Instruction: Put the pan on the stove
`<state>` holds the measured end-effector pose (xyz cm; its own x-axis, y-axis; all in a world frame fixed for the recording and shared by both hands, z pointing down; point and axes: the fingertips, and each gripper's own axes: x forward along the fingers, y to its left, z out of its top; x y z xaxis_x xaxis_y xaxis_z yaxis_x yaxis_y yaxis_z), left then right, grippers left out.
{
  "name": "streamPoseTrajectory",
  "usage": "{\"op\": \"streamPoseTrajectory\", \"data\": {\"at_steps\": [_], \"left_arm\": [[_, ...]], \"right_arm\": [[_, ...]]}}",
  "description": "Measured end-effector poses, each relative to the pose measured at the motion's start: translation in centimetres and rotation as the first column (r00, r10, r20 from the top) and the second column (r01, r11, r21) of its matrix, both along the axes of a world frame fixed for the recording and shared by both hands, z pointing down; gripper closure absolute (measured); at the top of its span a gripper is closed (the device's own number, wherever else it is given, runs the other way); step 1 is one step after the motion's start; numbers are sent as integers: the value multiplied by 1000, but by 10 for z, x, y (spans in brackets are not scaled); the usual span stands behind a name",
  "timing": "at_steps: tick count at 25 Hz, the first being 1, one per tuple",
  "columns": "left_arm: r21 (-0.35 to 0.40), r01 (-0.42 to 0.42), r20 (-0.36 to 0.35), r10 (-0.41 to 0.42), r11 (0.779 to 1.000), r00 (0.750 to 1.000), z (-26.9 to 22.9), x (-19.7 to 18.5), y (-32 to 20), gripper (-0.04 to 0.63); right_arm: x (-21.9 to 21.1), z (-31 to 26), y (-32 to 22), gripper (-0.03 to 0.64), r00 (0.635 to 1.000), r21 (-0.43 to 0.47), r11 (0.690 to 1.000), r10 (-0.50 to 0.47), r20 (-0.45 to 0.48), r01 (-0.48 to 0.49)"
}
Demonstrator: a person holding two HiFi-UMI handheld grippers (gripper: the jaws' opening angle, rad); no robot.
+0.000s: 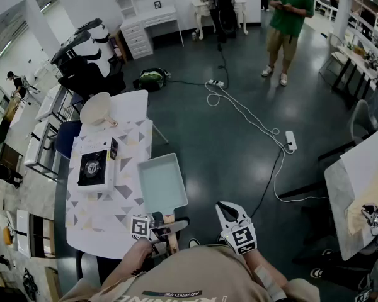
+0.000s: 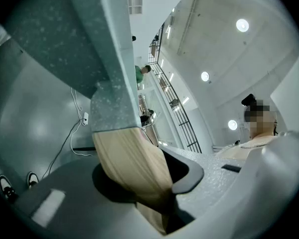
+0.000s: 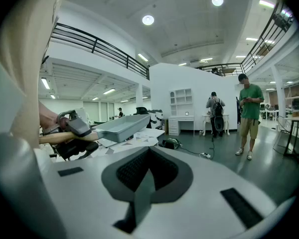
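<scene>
The pale teal square pan (image 1: 162, 182) hangs tilted over the table's right edge, lifted off the tabletop. Its wooden handle (image 1: 170, 219) points toward me, and my left gripper (image 1: 169, 226) is shut on it. In the left gripper view the handle (image 2: 129, 158) runs down between the jaws and the pan (image 2: 65, 44) fills the upper left. The black portable stove (image 1: 92, 167) sits on the table (image 1: 101, 216), left of the pan and a bit farther out. My right gripper (image 1: 226, 208) is right of the pan, shut and holding nothing; its view shows the pan (image 3: 120, 126) at left.
A beige round dish (image 1: 96, 109) lies at the table's far end and a small dark object (image 1: 113, 148) lies beside the stove. Cables and a power strip (image 1: 290, 140) cross the floor. A person in a green shirt (image 1: 290, 17) stands far off. Another table (image 1: 359, 187) is at right.
</scene>
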<state>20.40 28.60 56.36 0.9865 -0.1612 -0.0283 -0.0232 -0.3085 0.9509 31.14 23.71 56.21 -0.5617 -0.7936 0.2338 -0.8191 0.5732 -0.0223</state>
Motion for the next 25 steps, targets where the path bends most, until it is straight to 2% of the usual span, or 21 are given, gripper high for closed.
{"op": "streamPoseTrajectory", "data": {"at_steps": [11,19,25], "left_arm": [[17,42,-15,-42,999,999,-4,18,-33,474],[34,43,-25,-42,998,999,-3,45,-31,474],[-40,104,-85,-107,994,991,6,39,-43,474]], "right_arm": [[26,3,-32,618,999,23,1000,3,36,-4],[43,14,-42,618,998,20,999,-48,27,48],[32,23,-56,618,995,3,996,-92,26,92]]}}
